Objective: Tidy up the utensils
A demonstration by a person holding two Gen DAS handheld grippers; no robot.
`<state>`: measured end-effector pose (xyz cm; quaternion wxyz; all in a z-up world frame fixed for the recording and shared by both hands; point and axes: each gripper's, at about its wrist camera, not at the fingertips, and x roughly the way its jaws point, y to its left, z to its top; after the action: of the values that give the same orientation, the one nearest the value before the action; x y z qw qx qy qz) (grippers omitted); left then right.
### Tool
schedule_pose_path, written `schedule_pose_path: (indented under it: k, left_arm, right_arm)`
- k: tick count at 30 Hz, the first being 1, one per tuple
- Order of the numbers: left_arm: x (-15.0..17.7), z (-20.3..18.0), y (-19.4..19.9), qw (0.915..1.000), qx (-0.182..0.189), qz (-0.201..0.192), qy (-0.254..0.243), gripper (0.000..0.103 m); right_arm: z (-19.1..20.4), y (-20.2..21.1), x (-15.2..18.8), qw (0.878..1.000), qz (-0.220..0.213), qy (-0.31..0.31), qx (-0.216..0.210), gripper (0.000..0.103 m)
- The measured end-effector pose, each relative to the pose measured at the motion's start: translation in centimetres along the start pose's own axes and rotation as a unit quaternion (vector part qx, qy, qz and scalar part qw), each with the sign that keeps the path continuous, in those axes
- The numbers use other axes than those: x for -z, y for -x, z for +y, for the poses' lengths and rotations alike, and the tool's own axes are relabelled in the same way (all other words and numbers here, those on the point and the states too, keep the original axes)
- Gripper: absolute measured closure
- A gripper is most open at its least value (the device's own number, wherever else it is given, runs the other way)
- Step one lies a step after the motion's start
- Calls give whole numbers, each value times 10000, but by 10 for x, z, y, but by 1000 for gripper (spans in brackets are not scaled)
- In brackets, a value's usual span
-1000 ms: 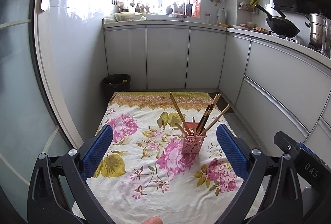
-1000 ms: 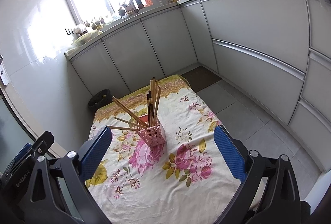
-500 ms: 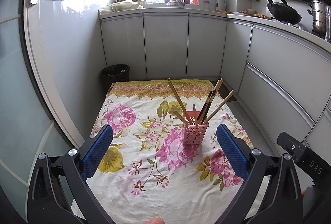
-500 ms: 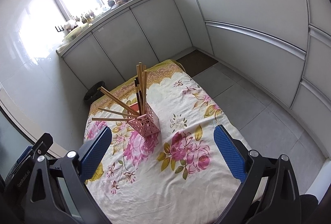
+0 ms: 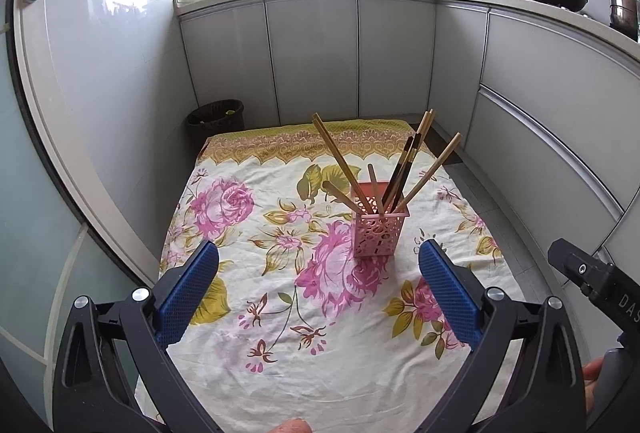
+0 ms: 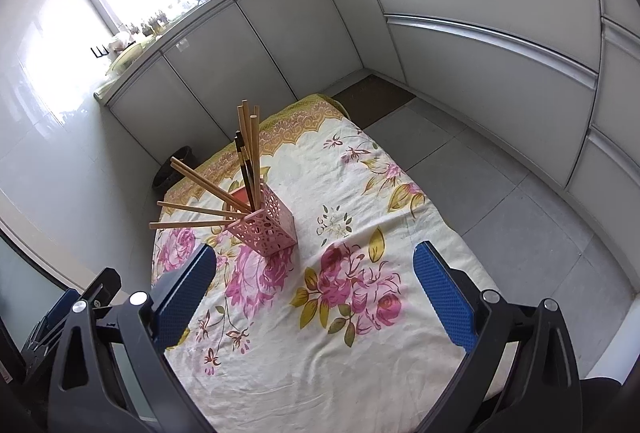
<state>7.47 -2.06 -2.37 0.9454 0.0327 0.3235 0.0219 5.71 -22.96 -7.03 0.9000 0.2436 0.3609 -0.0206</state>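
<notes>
A pink perforated utensil holder (image 5: 379, 229) stands upright on a floral cloth (image 5: 280, 313) spread over a low table. Several wooden and dark chopsticks (image 5: 404, 169) stick out of it, fanned in different directions. It also shows in the right wrist view (image 6: 266, 225), with its chopsticks (image 6: 208, 185) leaning left and up. My left gripper (image 5: 318, 289) is open and empty, above the cloth's near part, short of the holder. My right gripper (image 6: 314, 293) is open and empty, to the right of the holder and nearer.
A dark waste bin (image 5: 216, 119) stands on the floor beyond the table's far left corner. Grey cabinets (image 5: 312, 53) run along the back and right. A glossy wall (image 5: 92, 73) borders the left. A tiled floor (image 6: 500, 193) lies right of the table.
Both grippers have tilted downward and drawn a little closer to the table, so the holder sits higher and larger in view. Both stayed open and the holder has not moved.
</notes>
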Motion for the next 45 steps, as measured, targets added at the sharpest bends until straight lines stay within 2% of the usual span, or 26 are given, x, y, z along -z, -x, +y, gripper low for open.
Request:
schedule_pose_path:
  k: [6,16,23,27,28,30,34,39,45]
  left_arm:
    - [0,1,-9,9996,-273,42,-41,7]
    - [2,5,-9,9997,-209,118,-18,7]
    - [1,9,2,9997,-232,-83,12,7]
    - [-1,17,12,9992,-130,-328,195,16]
    - [-2,18,14,9989,-157,-381,214,16]
    - [-3,21,19,9985,-158,-453,278,7]
    - [-4,23,24,9983,125,-382,419,7]
    - [-3,20,30,9984,98,-455,306,7]
    - [-3,22,33,9984,86,-482,273,7]
  right_arm:
    - [1,-10,1,9999,116,28,9,7]
    - [8,-10,6,9998,158,126,-14,7]
    - [13,-3,8,9997,124,178,-55,7]
    - [16,3,8,9997,91,197,-78,7]
    - [16,4,8,9997,77,202,-87,7]
    - [19,9,8,9996,17,256,-92,7]
    - [28,17,9,9988,-168,466,-42,7]
    - [34,23,11,9977,-274,624,-14,7]
    - [32,25,10,9982,-267,537,-54,7]
